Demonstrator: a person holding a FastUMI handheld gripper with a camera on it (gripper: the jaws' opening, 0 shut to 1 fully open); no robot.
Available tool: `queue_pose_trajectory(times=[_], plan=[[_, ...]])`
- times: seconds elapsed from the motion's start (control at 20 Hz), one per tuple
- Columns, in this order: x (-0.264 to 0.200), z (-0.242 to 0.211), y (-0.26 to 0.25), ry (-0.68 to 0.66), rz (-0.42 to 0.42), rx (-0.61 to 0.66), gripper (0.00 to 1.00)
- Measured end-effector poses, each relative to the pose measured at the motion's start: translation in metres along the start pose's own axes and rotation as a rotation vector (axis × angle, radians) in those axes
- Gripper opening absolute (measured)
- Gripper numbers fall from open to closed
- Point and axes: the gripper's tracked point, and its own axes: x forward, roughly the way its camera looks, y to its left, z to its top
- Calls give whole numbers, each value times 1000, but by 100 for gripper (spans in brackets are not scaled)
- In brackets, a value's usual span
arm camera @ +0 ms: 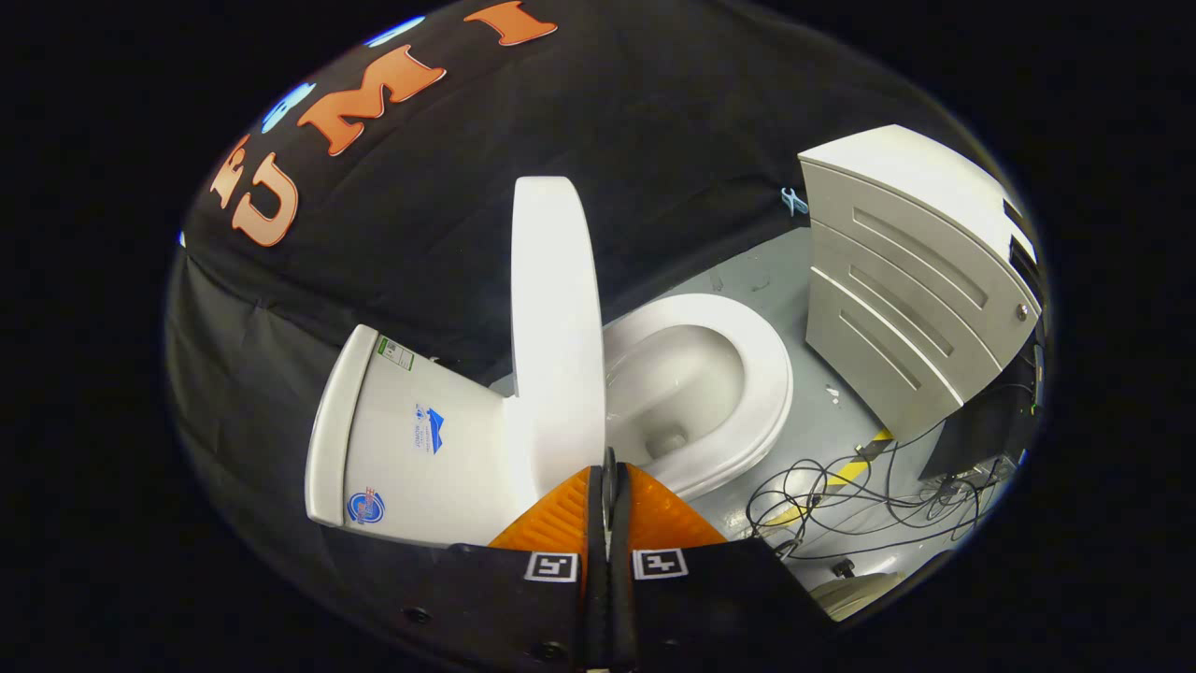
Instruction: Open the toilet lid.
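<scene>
The white toilet lid (556,318) stands raised, nearly upright, between the tank (411,449) and the open seat (761,374). The bowl (673,383) is uncovered. My gripper (608,467) is shut, its two orange fingers (654,514) pressed together with nothing visible between them. Their tips sit just short of the lid's near lower edge; I cannot tell whether they touch it.
A white drawer cabinet (897,280) stands on the grey floor (747,271) beyond the bowl. A tangle of black cables (841,500) and a strip of yellow-black tape (864,456) lie on the floor near the cabinet. The black cloth wall hangs behind the toilet.
</scene>
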Motion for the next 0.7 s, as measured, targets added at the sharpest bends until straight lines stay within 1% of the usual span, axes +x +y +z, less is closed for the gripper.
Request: queue_pose_trajectory(times=[0.2,0.4,0.7], plan=[[-6,-2,13,8,-56,-47,8],[-14,-5,34,6,-65,-79,8],[-23,-11,71,-7,-93,-171,8]])
